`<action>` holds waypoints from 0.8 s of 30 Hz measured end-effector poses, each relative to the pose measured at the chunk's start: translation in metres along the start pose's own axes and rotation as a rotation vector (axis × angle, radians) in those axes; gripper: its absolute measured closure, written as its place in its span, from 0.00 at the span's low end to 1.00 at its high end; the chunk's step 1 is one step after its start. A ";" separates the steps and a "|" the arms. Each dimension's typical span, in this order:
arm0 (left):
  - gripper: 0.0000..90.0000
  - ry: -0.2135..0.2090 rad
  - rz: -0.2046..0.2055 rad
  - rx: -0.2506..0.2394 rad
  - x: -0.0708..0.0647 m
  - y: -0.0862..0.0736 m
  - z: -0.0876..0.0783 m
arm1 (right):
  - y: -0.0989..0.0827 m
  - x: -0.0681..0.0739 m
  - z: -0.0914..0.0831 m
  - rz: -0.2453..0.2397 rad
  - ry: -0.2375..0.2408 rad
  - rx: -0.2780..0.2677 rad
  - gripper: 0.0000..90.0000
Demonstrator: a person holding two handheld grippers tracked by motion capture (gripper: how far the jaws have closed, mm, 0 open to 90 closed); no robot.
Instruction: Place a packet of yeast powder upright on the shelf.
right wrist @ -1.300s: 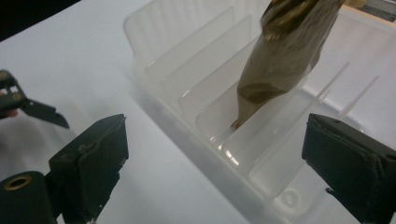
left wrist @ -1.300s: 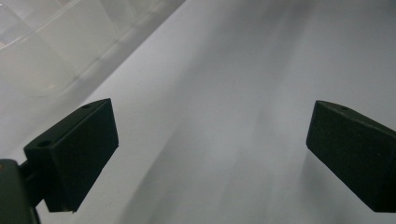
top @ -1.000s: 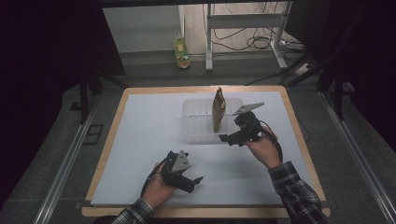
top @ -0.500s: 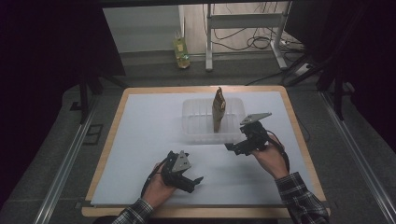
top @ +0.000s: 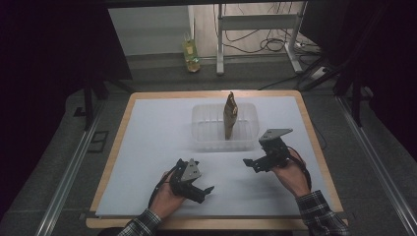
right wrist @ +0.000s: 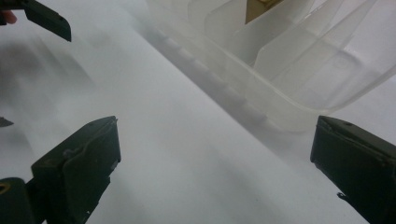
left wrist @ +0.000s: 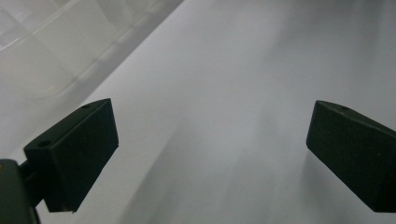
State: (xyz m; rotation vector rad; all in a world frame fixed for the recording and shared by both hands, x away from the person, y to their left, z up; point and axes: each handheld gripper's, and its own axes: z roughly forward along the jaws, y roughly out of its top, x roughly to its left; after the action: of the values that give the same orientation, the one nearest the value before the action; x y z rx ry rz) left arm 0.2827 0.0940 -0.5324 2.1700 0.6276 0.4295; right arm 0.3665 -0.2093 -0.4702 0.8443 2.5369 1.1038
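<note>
Left gripper (top: 205, 191): low over the white table sheet (top: 147, 147), jaws spread wide, nothing between them; in the left gripper view, bare sheet between the pads, a corner of clear plastic at upper left.
Left gripper bearing: container ahead and off to the left of the jaw line, well apart; jaws aimed along the sheet rather than at the container.
Clear ribbed plastic container (top: 211, 133): rectangular, translucent, set on the sheet beyond both grippers; long axis across the table.
Brown flat paper-like pouch (top: 229, 114): upright on edge inside the container, held between internal ribs, right of the container's middle; flat faces turned toward the container's short ends; top edge above the rim.
Right gripper (top: 247, 162): jaws spread wide, empty; in the right gripper view, near wall of the container (right wrist: 261, 79) ahead and to the right, a sliver of the pouch (right wrist: 259, 7) at the top edge.
Right gripper bearing: near the container's front right corner, apart from it; pouch ahead, above and beyond the jaw tips.
Nearer gripper: right, by a clear margin.
Judgement: any pick of the pouch best suited to the right gripper, jaws closing across the thin faces from above.
Risk: side contact likely to tip the pouch against the ribs.
</note>
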 end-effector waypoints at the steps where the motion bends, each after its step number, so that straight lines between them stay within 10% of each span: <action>1: 0.03 0.000 -0.001 -0.002 0.000 0.000 0.000 | 0.000 0.000 0.000 0.000 0.000 0.000 0.02; 18: 0.02 0.008 0.001 -0.007 0.002 -0.001 0.000 | -0.045 0.010 -0.019 -0.002 -0.024 -0.046 0.02; 24: 0.03 0.010 0.009 -0.003 0.001 0.000 0.001 | -0.064 0.014 -0.021 -0.012 -0.047 0.020 0.02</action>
State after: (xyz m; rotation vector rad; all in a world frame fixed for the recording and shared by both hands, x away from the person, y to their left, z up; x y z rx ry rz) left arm 0.2841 0.0941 -0.5332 2.1703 0.6219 0.4458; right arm 0.3197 -0.2476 -0.5028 0.8482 2.5148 1.0445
